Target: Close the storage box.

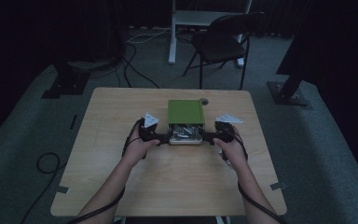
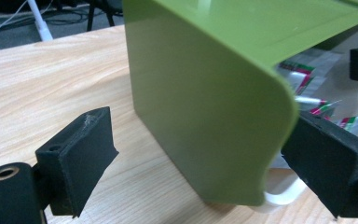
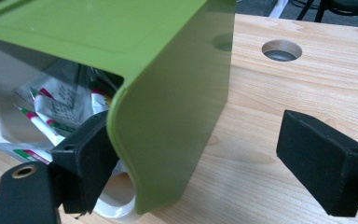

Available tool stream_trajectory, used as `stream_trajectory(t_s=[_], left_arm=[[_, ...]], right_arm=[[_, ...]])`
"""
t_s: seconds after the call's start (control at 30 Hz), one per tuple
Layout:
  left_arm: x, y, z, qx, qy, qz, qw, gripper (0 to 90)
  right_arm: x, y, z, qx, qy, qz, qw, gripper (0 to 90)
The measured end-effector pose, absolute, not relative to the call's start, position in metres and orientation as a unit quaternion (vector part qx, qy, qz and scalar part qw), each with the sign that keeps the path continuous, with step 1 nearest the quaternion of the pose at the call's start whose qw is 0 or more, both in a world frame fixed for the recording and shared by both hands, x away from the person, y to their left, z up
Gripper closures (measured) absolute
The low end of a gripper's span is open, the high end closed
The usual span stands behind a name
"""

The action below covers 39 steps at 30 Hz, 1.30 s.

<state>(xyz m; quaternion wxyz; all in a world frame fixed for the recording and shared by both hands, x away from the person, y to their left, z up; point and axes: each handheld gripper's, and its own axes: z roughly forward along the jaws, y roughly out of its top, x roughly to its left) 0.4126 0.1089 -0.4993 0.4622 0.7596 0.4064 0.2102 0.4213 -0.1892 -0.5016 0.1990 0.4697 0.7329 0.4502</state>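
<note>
**Both grippers at the box's open end, jaws wide**

Between the left gripper's (image 2: 200, 163) jaws stands the near left corner of a green box (image 2: 205, 102): one pad is well clear on the outside, over bare table (image 2: 51, 79), and the other sits inside the box's mouth, close against the corner edge. I cannot tell whether that inner pad touches the wall, but the jaws stand wide and clamp nothing. The right gripper (image 3: 214, 154) mirrors this at the opposite corner, with one pad tucked just inside the opening against the green wall and the other well apart over the wood, so it too is released.

Just past the inner pads, a white tray (image 3: 116, 205) peeks out under the green shell, loaded with small red-and-green printed packets (image 3: 51, 112). From the high view the box (image 1: 185, 112) lies between the two hands, its open end toward the person.

The step in hand looks like setting up a two-sided hold on the shell or the tray. Next, I judge, each gripper must close on its wall evenly, or shift down onto the tray's lip, keeping both sides level so the packets do not spill.
</note>
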Motion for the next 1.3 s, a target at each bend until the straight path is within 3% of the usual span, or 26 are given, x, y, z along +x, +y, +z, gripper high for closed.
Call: stream_trajectory(t_s=[1.3], left_arm=[[0.375, 0.153, -0.495, 0.738, 0.432, 0.245, 0.456, 10.2]], right_arm=[[0.376, -0.233, -0.498, 0.460, 0.730, 0.446, 0.237, 12.9]])
